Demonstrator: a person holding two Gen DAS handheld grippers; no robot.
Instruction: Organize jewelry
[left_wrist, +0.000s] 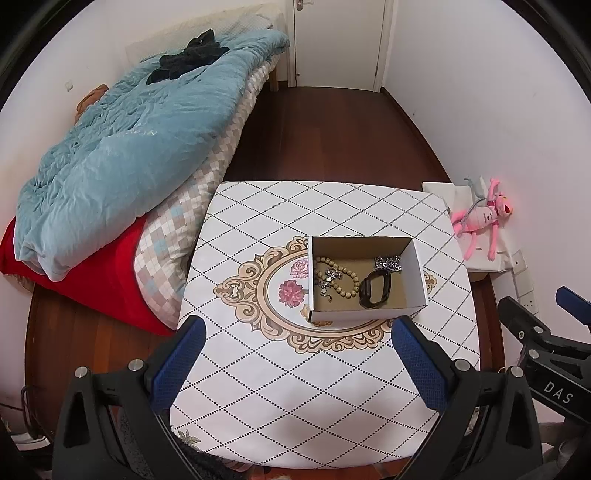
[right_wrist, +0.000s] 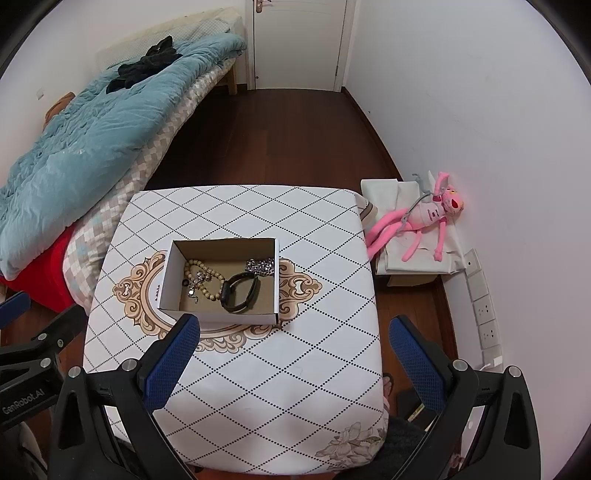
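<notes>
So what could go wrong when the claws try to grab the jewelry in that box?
The beaded bracelet, a small silver piece lying on it and the black band touch, so lifting one might drag another along. The cardboard box looks light and has tall walls; an open left claw or right claw reaching in could bump it and slide it across the tablecloth.

The room had white walls (right_wrist: 461, 92) and a dark wooden floor (right_wrist: 295, 140). A white door (right_wrist: 299, 40) stood closed at the far end. Along the left wall was a bed (left_wrist: 207, 173) with a blue quilt (left_wrist: 129, 129). A table (right_wrist: 258, 387) carried a white diamond-pattern cloth. A pink plush toy (right_wrist: 421, 218) lay near the right wall.
</notes>
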